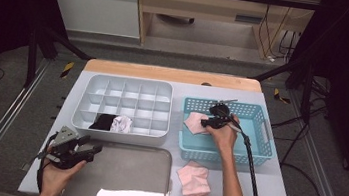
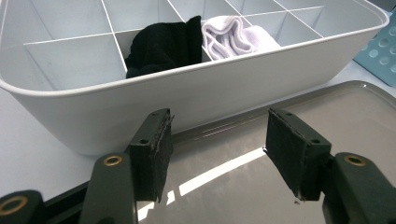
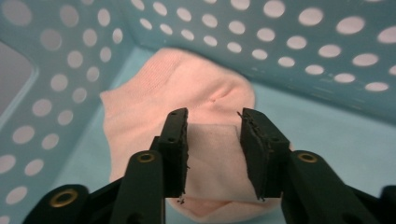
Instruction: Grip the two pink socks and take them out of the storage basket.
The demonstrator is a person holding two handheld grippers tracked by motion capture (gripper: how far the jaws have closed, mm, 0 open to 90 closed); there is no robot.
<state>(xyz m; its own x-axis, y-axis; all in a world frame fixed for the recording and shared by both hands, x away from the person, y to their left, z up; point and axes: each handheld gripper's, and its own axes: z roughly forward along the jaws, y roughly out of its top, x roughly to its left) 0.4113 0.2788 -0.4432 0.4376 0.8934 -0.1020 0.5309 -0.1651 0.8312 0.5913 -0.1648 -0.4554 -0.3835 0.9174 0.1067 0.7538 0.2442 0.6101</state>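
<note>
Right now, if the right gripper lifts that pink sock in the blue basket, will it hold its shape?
Probably not. The pink fabric sock lies flat and creased in the perforated blue plastic basket, so it likely droops. It looks light, and the right gripper should pinch it without slipping.

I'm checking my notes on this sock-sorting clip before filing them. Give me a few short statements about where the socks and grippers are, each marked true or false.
1. The right gripper is inside the blue basket, jaws open over a pink sock. True.
2. The left gripper is shut on a black sock. False: its jaws are open and hold nothing, over the metal tray; the black sock lies in the white divided organizer.
3. A white sock sits in the compartment beside the black sock. True.
4. Both pink socks are in the basket. False: a second pink sock lies on the table in front of the basket.
</note>
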